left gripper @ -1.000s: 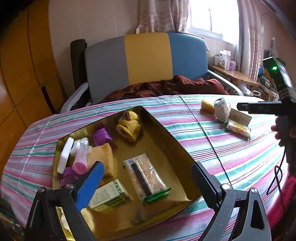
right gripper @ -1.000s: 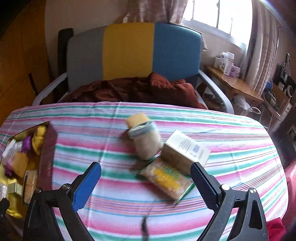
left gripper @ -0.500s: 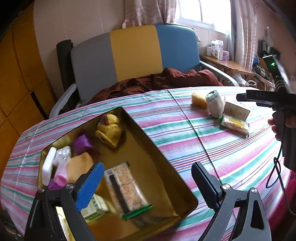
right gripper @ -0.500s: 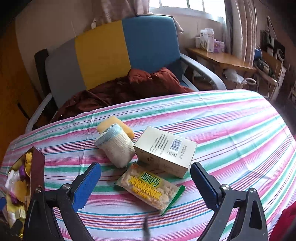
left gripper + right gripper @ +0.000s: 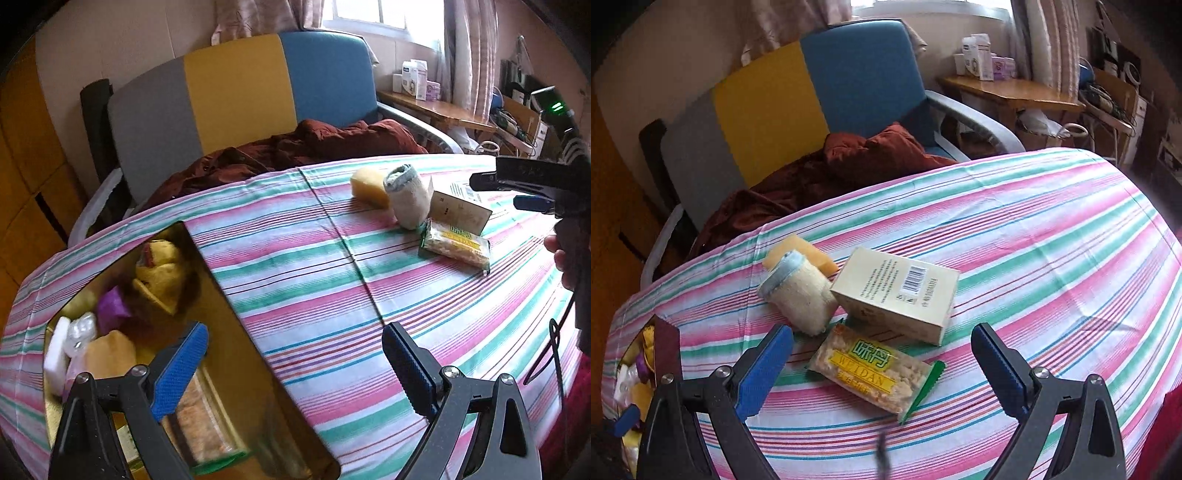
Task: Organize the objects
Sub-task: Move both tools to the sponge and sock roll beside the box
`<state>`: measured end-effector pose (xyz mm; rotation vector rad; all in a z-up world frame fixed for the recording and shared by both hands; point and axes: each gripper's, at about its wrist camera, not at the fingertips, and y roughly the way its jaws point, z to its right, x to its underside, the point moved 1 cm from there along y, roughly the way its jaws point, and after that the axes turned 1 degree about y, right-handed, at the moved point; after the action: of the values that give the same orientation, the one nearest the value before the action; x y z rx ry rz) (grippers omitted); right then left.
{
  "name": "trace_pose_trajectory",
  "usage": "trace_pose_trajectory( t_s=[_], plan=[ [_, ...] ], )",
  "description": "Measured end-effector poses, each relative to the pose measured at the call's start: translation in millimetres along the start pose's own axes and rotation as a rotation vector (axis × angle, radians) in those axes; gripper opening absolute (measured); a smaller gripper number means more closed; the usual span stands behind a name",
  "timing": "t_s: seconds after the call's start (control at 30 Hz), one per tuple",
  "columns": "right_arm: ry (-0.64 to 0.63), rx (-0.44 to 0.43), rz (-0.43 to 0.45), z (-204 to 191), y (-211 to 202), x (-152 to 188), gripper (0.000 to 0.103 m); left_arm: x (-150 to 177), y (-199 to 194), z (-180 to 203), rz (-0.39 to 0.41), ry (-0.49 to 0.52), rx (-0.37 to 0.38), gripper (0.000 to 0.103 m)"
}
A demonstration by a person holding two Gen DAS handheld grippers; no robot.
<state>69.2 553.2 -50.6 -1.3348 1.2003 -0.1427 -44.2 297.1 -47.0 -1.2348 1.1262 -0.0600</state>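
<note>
Crinkly yellow-green snack packet (image 5: 875, 369) lay just ahead of your right gripper (image 5: 882, 365), jaws apart and empty; light, slippery, crushable, so you should pinch across its width.

Left gripper (image 5: 293, 356) and right gripper (image 5: 882, 354) hover, jaws spread wide.

Black gripper frames, blue ribbed fingers (image 5: 764, 369), silver screws.

Bare striped bench (image 5: 1052, 258) lies open right of the cluster. Box (image 5: 897, 291), sock roll (image 5: 796, 295) and snack packet (image 5: 875, 369) touch, leaving no gap between.
</note>
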Motion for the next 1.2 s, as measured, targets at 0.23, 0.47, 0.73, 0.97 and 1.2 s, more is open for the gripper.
trace_pose_trajectory(
  t_s=[0.23,0.47,0.73,0.97,1.2],
  plan=[
    [0.117,0.015,-0.021,23,1,-3,0.099,-17,22,15,-0.047,-0.007,0.069,0.096],
    [0.222,-0.003,-0.034,43,0,-4,0.099,-40,44,25,-0.075,-0.041,0.127,0.096],
    [0.275,-0.027,-0.033,53,-2,-5,0.099,-75,68,48,-0.069,-0.05,0.205,0.093],
    [0.371,-0.064,-0.04,70,0,-4,0.099,-103,96,72,-0.052,-0.027,0.225,0.084],
    [0.369,-0.083,-0.063,68,4,-3,0.099,-125,128,86,-0.057,-0.043,0.255,0.086]
  ],
)
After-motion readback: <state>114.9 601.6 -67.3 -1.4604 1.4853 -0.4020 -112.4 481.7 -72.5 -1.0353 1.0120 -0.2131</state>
